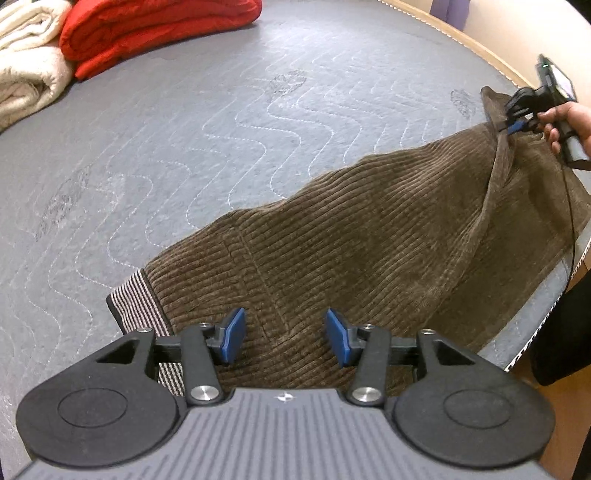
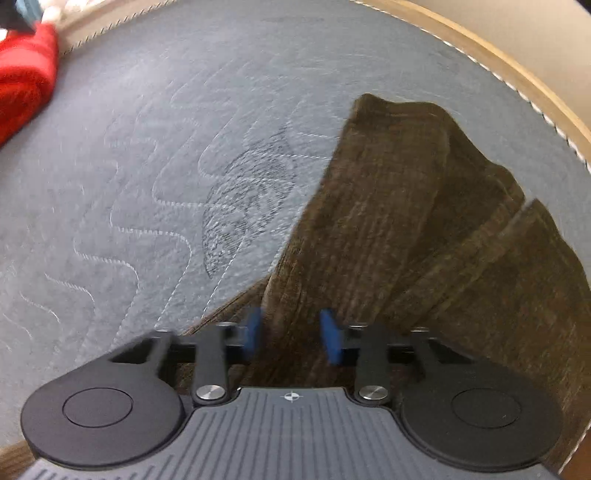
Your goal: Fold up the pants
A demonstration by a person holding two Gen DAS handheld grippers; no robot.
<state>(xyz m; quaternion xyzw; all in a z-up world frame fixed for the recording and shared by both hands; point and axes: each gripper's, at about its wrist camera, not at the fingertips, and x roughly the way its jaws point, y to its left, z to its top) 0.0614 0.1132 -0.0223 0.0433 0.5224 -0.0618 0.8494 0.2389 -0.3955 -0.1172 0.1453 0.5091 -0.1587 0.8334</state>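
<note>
"What's nearest us?"

"The left tool (image 1: 286,338), tipped down over the waist end of the pants (image 1: 369,229). Its blue pads (image 1: 234,336) stand apart. The brown corduroy lies under the gap and nothing is pinched."

"So that one holds nothing?"

"Nothing. Just to its left, the striped waistband lining (image 1: 136,302) is turned up on the grey quilted bed (image 1: 221,147)."

"And where do the pants lie?"

"Along the near edge of the bed, running from the waist toward the right-hand edge. The leg end spreads out there and reaches the bed's side."

"What about the other side?"

"A hand (image 1: 565,122) holds the right tool (image 1: 511,125) at the leg end, toward the far right. The cloth rises to a peak at its tip, and a ridge of corduroy sits between its pads. It has closed on the pants. Its own camera is blurred, though, so I judge that mostly from the raised cloth."

"Is the rest of the bed bare?"

"Bare grey quilting with wavy stitching through the middle. At the far left corner sits a folded red blanket (image 1: 147,33), with a cream blanket (image 1: 29,62) touching it on the left. A pale wooden frame (image 1: 480,48) follows the far edge."
</note>
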